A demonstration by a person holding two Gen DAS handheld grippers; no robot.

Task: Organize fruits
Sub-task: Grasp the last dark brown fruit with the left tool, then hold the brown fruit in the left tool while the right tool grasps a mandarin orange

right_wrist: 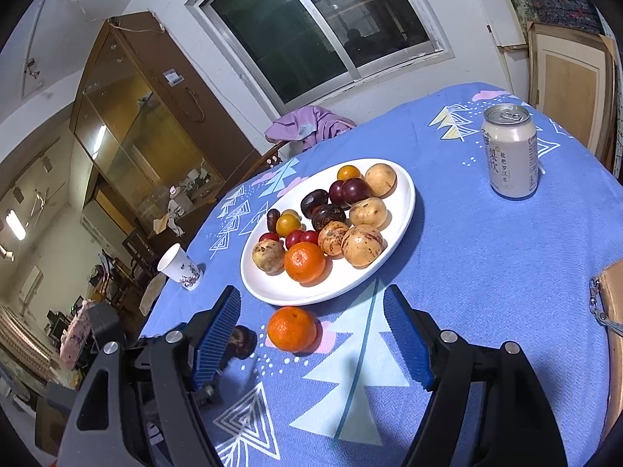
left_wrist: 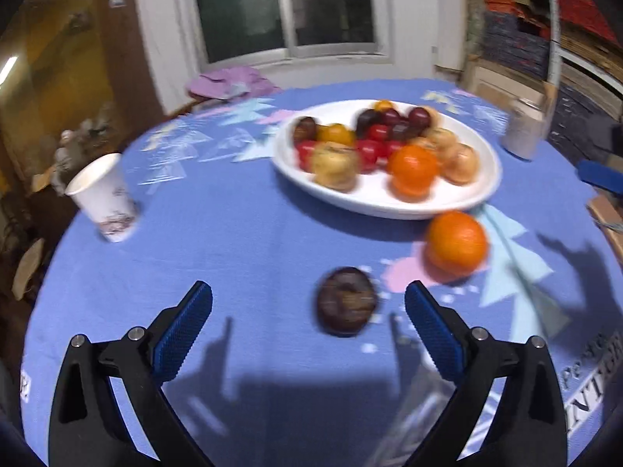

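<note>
Both the left tool [left_wrist: 308, 303] and right tool [right_wrist: 311, 311] were open and empty; the left should straddle the dark fruit [left_wrist: 346, 301] at lower centre squarely before closing.

Indoor artificial light lit both views, and the window [right_wrist: 327, 31] was dark, with a lamp reflected as a bright spot in its glass. The left wrist view was smeared by motion blur: the plate [left_wrist: 389, 202], its fruit and the paper cup [left_wrist: 105, 198] all looked soft. The right wrist view was sharp. Dark claw shadows fell across the blue cloth [left_wrist: 233, 241] on the counter. Fisheye distortion bent the room's edges, and black vignetting filled the corners.
</note>
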